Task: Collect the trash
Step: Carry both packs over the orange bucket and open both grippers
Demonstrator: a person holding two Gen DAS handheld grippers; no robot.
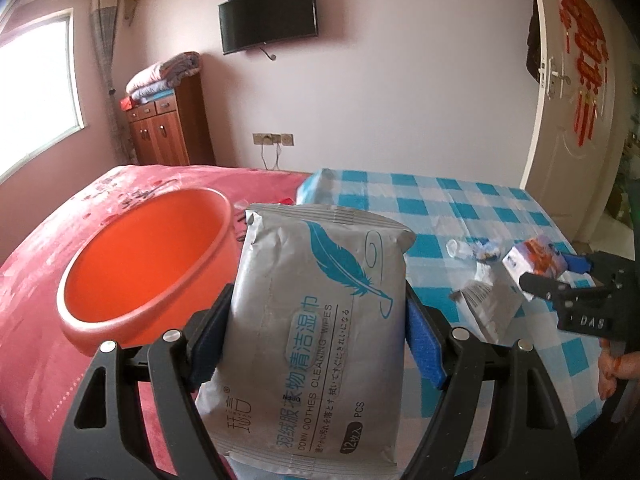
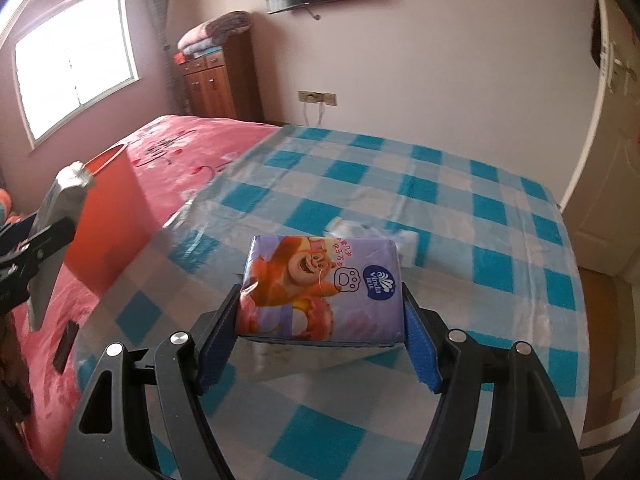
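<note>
My left gripper (image 1: pixel 318 332) is shut on a grey wet-wipes pack (image 1: pixel 316 312) with a blue feather print, held up just right of the orange basin (image 1: pixel 148 268) on the red bedspread. In the left wrist view my right gripper (image 1: pixel 540 272) is at the right, holding the tissue pack (image 1: pixel 534 258). In the right wrist view my right gripper (image 2: pixel 322 320) is shut on that purple tissue pack (image 2: pixel 320 292) with a cartoon bear, lifted over the blue checked cloth. The wipes pack (image 2: pixel 60 208) and the basin (image 2: pixel 108 216) show at the left there.
Crumpled clear wrappers (image 1: pixel 476 250) and a grey sachet (image 1: pixel 484 308) lie on the checked cloth (image 1: pixel 440 200). More crumpled plastic (image 2: pixel 372 232) lies beyond the tissue pack. A dark flat object (image 2: pixel 66 346) rests on the red bedspread (image 2: pixel 168 160). A wooden cabinet (image 1: pixel 172 128) stands by the far wall.
</note>
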